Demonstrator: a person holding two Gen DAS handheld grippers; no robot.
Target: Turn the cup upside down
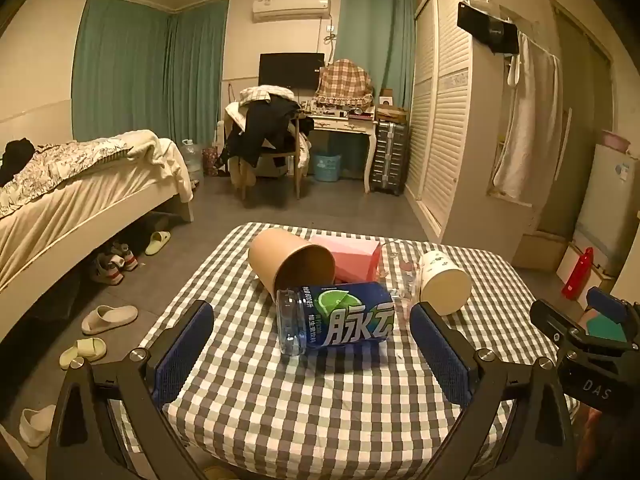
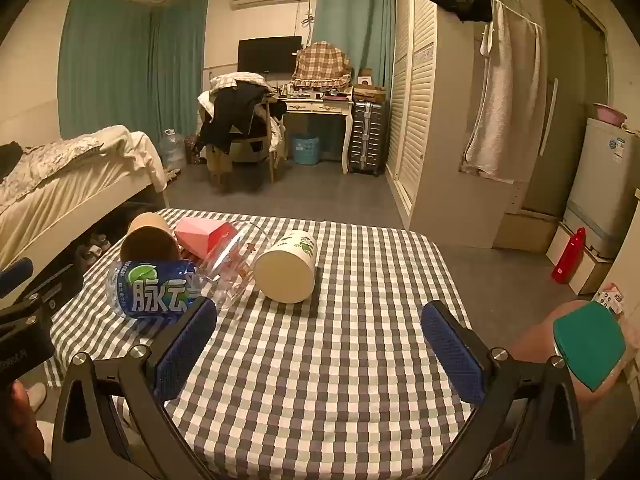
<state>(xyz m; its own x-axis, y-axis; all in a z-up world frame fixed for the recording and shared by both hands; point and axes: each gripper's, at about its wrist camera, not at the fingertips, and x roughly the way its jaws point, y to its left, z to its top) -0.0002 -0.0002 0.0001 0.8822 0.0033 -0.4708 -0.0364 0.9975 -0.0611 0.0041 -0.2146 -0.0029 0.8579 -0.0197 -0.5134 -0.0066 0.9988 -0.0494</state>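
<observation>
I am holding my left hand-held gripper (image 1: 312, 340) and right hand-held gripper (image 2: 320, 340) with jaws spread wide, gripping nothing, above the checked counter (image 1: 320, 408). Five things are lying on their sides there: one blue bottle (image 1: 340, 316) reading "脉动" (second character cut off), one brown paper cup (image 1: 290, 262), one white cup (image 2: 286, 266) with green print, one clear glass (image 2: 228, 268) and one pink carton (image 1: 354, 258). "DAS" is showing on the right gripper's body.
</observation>
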